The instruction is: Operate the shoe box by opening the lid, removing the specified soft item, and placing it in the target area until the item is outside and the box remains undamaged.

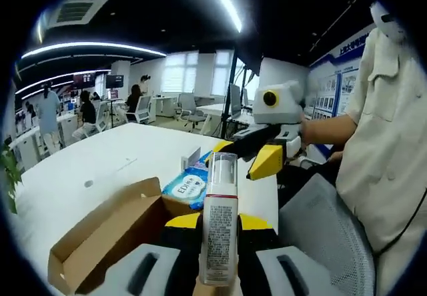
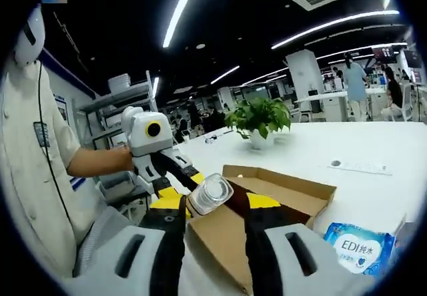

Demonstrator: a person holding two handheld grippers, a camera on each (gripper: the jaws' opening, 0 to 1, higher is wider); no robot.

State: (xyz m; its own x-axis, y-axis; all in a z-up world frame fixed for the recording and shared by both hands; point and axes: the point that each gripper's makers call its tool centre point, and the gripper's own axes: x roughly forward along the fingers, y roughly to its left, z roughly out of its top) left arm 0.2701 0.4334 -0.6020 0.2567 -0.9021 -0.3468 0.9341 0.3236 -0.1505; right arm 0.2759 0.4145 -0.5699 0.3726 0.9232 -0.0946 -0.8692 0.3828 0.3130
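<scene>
A white table (image 1: 107, 156) bears an open cardboard box (image 1: 110, 233) and a blue wipes pack (image 1: 189, 187).

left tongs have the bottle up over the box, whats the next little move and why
Probably carry the bottle sideways past the open cardboard box and lower it onto bare white table. The left tongs are shut on it above the box, whose flaps are already open. The right tongs look open and hold nothing.

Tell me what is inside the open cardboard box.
The box looks empty where its brown interior shows. The left gripper, shut on a bottle, hides the near corner.
</scene>
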